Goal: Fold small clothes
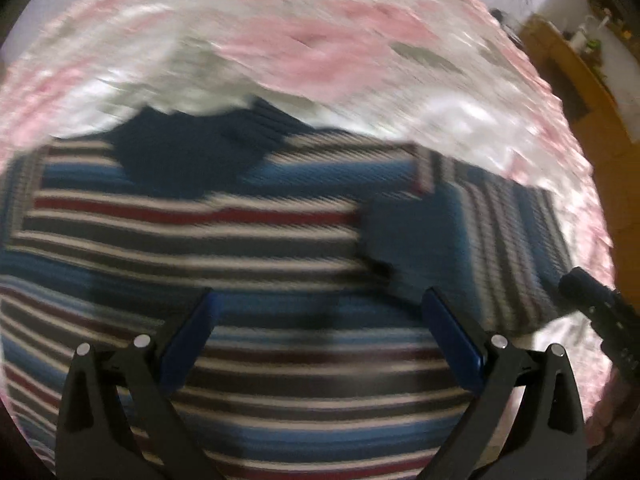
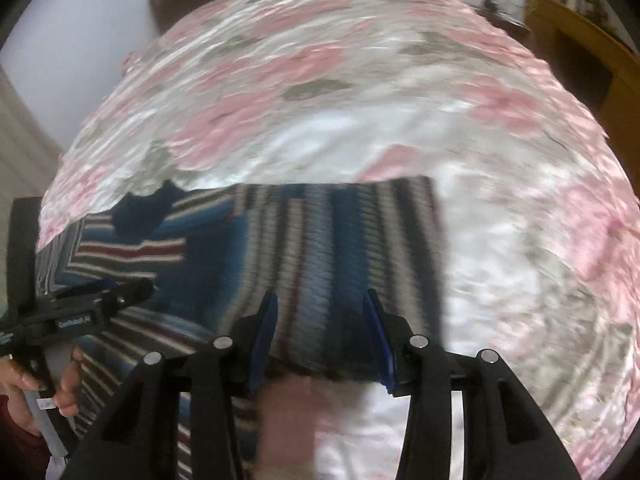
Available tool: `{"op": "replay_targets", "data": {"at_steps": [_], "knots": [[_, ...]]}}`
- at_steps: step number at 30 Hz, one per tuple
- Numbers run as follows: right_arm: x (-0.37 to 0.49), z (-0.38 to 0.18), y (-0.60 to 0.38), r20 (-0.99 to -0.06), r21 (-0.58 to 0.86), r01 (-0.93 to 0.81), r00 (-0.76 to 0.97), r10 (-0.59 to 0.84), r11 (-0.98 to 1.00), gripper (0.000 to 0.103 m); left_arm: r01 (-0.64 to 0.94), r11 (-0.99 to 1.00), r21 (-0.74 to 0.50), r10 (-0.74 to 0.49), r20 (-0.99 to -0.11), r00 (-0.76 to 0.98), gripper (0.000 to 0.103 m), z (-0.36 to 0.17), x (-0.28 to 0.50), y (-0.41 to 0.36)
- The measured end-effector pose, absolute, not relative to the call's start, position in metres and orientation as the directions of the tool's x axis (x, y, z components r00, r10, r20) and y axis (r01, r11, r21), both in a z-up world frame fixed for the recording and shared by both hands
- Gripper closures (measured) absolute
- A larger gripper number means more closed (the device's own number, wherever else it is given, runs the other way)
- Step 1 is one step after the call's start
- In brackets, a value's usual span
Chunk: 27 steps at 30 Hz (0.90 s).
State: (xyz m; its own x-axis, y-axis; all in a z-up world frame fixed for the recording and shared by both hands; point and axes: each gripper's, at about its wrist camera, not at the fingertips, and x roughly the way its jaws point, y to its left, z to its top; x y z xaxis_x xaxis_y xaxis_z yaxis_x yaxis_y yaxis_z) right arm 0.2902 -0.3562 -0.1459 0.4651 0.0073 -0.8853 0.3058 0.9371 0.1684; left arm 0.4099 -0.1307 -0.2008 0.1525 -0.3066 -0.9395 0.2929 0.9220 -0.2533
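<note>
Pink-flowered bedspread [image 1: 320, 12] under striped sweater [image 1: 248, 240]. Left wrist view: left gripper [image 1: 318, 316] jaws wide apart, empty, over sweater's body, navy collar [image 1: 192, 152] ahead. Right wrist view: right gripper [image 2: 320, 312] part-open astride sleeve [image 2: 340, 240], grip unclear; sleeve runs straight ahead.

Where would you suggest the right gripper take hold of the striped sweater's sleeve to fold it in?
Grip the folded sleeve at its near edge, coming from the person's side. That edge lies flat between the open right gripper, free of the striped sweater body.
</note>
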Motion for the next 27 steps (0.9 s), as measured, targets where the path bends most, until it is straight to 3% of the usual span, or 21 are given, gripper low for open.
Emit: {"op": "replay_targets", "data": {"at_steps": [4, 6, 7, 10, 11, 13, 21, 27], "knots": [[0.274, -0.151, -0.371, -0.889, 0.133, 0.315, 0.458, -0.028, 0.940, 0.058, 0.249, 0.918, -0.309, -0.341, -0.935, 0.098, 0.007, -0.217, 0.411, -0.155], [0.266, -0.154, -0.373, -0.887, 0.113, 0.310, 0.460, -0.045, 0.944, 0.056, 0.229, 0.921, -0.316, -0.342, -0.936, 0.081, 0.023, -0.226, 0.414, -0.165], [0.263, -0.155, -0.374, -0.886, 0.112, 0.308, 0.461, -0.045, 0.945, 0.056, 0.227, 0.921, -0.316, -0.338, -0.939, 0.065, 0.045, -0.229, 0.416, -0.169], [0.255, -0.160, -0.377, -0.883, 0.133, 0.314, 0.468, -0.032, 0.940, 0.054, 0.216, 0.927, -0.307, -0.329, -0.941, 0.073, 0.064, -0.234, 0.416, -0.176], [0.254, -0.160, -0.377, -0.882, 0.133, 0.315, 0.470, -0.032, 0.940, 0.053, 0.217, 0.926, -0.310, -0.334, -0.938, 0.087, 0.080, -0.232, 0.416, -0.177], [0.251, -0.159, -0.377, -0.879, 0.120, 0.313, 0.474, -0.045, 0.942, 0.053, 0.219, 0.919, -0.329, -0.358, -0.927, 0.110, 0.094, -0.225, 0.414, -0.176], [0.252, -0.145, -0.372, -0.859, 0.151, 0.308, 0.511, -0.030, 0.939, 0.047, 0.243, 0.916, -0.319, -0.384, -0.871, 0.306, 0.095, -0.173, 0.414, -0.135], [0.263, -0.149, -0.364, -0.861, 0.226, 0.307, 0.507, 0.042, 0.925, 0.045, 0.194, 0.941, -0.277, -0.332, -0.863, 0.381, 0.095, -0.152, 0.438, -0.067]]}}
